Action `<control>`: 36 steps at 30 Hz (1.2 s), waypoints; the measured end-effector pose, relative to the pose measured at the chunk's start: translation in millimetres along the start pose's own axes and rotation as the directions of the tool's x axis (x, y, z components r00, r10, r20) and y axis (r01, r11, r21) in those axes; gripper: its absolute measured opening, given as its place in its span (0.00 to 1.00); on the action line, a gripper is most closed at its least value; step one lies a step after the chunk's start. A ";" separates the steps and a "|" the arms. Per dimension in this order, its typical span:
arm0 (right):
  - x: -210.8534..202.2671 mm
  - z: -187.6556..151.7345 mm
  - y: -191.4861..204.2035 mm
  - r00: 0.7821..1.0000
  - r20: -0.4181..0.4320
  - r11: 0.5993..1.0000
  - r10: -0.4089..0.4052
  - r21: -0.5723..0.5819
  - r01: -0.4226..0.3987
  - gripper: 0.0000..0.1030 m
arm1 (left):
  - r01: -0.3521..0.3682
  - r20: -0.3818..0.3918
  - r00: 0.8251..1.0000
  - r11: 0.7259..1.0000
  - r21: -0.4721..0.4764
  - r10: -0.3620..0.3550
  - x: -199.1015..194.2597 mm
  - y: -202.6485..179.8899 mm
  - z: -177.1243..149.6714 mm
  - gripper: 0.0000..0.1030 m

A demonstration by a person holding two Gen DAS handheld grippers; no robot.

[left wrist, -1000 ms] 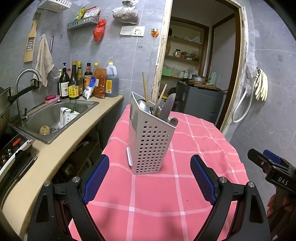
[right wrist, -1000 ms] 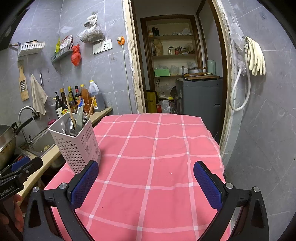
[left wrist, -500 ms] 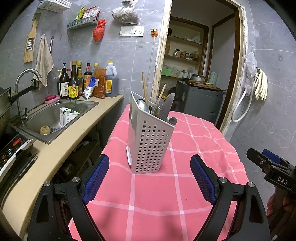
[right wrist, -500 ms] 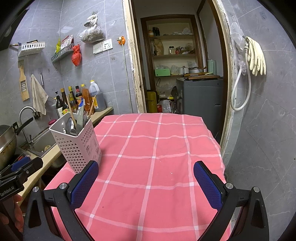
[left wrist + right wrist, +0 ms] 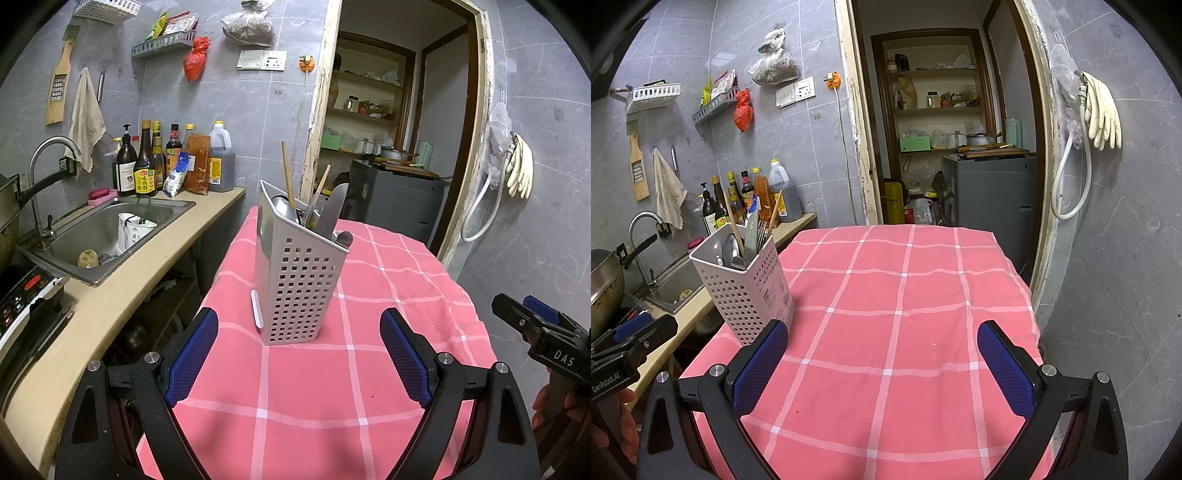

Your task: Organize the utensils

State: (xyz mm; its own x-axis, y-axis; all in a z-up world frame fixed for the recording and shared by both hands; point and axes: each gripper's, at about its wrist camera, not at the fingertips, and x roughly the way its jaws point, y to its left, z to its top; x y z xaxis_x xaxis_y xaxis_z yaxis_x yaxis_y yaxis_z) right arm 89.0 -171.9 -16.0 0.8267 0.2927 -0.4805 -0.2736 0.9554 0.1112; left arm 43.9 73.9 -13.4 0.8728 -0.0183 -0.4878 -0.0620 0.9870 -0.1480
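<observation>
**Holder upright on the checked cloth, both grippers empty**

While the perforated utensil holder (image 5: pixel 300 291) stood upright near the left edge of the pink checked tablecloth (image 5: pixel 369 369), a counter ran along that side with a steel sink (image 5: pixel 107 229), a curved tap (image 5: pixel 44 162) and a row of sauce bottles (image 5: pixel 155 162) against the tiled wall. Chopsticks (image 5: pixel 287 173), a knife blade (image 5: pixel 332 210) and spoon bowls rose from the holder's top. Nothing lay between the holder and either tool; the cloth around it was bare.

The left gripper (image 5: pixel 299 365) was held low over the near end of the table, its blue pads spread wide with the holder straight ahead between them but beyond the tips, untouched. The right gripper (image 5: pixel 882 369) was also spread wide and empty, pointed up the middle of the cloth, the holder (image 5: pixel 746 288) off by its left finger (image 5: pixel 761 362).

Only the right wrist view showed a label on the holder's side, a wok (image 5: pixel 605 288) at the far left, and the pale rubber gloves (image 5: pixel 1102 110) head-on. Only the left wrist view looked down into the sink.
</observation>
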 end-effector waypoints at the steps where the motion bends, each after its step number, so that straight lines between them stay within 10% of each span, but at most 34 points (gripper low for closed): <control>1: 0.1 0.0 -0.2 1.000 0.000 1.000 0.000 0.000 0.000 1.00 | 0.000 0.000 1.000 1.000 0.000 0.000 0.0 0.0 0.1 0.83; 36: 2.3 -2.7 0.4 1.000 -0.010 1.000 -0.001 0.001 0.001 1.00 | 0.003 -0.008 1.000 1.000 -0.008 -0.003 4.4 -1.0 -1.7 0.83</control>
State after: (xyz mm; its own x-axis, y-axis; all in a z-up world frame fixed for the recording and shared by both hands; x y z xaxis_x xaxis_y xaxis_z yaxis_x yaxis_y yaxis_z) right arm 89.5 -170.9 -19.4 0.8220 0.2909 -0.4896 -0.2721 0.9558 0.1111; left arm 47.0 72.6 -16.9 0.8693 -0.0225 -0.4938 -0.0634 0.9857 -0.1564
